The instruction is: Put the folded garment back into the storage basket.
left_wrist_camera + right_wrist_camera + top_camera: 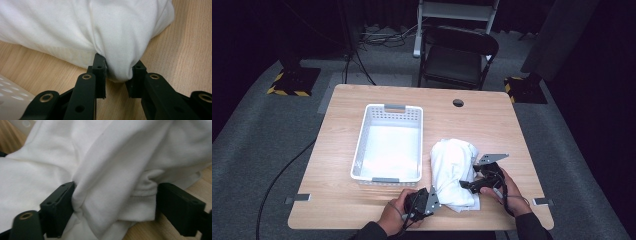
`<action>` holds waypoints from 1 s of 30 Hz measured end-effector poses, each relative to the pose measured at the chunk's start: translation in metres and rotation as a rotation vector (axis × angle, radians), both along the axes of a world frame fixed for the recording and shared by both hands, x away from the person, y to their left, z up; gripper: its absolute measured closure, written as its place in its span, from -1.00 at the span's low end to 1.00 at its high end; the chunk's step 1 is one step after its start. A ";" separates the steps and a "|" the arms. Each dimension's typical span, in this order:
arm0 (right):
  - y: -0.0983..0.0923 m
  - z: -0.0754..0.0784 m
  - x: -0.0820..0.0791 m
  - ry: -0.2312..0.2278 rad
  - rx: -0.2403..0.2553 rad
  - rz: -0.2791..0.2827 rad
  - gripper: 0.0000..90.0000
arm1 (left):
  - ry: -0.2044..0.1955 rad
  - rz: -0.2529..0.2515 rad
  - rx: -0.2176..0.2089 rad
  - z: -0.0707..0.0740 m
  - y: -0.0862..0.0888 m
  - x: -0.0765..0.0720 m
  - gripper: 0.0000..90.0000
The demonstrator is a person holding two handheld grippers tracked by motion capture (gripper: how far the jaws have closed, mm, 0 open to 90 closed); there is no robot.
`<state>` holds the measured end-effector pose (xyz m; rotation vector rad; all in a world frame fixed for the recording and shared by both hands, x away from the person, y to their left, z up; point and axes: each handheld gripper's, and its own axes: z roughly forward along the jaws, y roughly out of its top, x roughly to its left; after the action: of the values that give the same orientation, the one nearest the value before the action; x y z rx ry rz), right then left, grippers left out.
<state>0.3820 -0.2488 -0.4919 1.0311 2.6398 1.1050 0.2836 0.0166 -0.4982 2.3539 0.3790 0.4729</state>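
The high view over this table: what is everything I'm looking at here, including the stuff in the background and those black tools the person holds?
table: one, light wood, centre, with a dark round hole near its far edge
basket: one, white plastic with perforated walls, left of centre on the table
cloth: one, white, bunched, right of the basket
folding chair: one, black, behind the table
hazard-striped bases: two, black and yellow, on the floor at far left and far right
cables: several, black, on the grey floor
left gripper: one, black, fingers pinching a fold of the cloth's near edge
right gripper: one, black, fingers around a thick bunch of the cloth
hands: two, at the bottom edge
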 end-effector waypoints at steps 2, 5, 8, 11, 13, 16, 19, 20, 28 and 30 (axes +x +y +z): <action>-0.001 0.001 -0.001 0.011 0.019 0.024 -0.39 | 0.002 0.001 -0.001 0.000 0.000 0.000 0.61; -0.002 0.002 -0.002 0.027 0.037 0.037 -0.17 | 0.005 0.003 -0.002 0.000 0.000 0.000 0.61; -0.003 0.003 -0.003 0.034 0.056 0.059 0.08 | 0.007 0.000 -0.002 0.000 0.000 0.000 0.61; -0.003 0.004 -0.004 0.035 0.073 0.062 0.24 | 0.007 0.001 -0.003 0.000 0.000 0.001 0.61; -0.003 0.004 -0.004 0.034 0.080 0.059 0.27 | 0.005 0.002 -0.001 0.000 0.000 0.000 0.61; -0.003 0.005 -0.006 0.020 0.095 0.046 0.34 | -0.010 0.001 0.011 0.000 0.001 -0.001 0.61; -0.002 0.006 -0.008 0.003 0.094 0.043 0.36 | -0.010 0.000 0.011 0.001 0.001 -0.001 0.61; -0.002 0.006 -0.008 0.002 0.094 0.041 0.37 | -0.010 0.000 0.011 0.001 0.001 -0.001 0.61; -0.001 0.012 -0.013 -0.046 0.114 0.016 0.42 | -0.045 0.012 0.017 0.006 0.003 -0.001 0.63; -0.001 0.013 -0.014 -0.051 0.117 0.014 0.42 | -0.046 0.014 0.016 0.006 0.003 -0.001 0.63</action>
<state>0.3681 -0.2496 -0.4793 0.9910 2.5737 1.2843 0.2824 0.0196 -0.4921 2.3526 0.3716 0.5372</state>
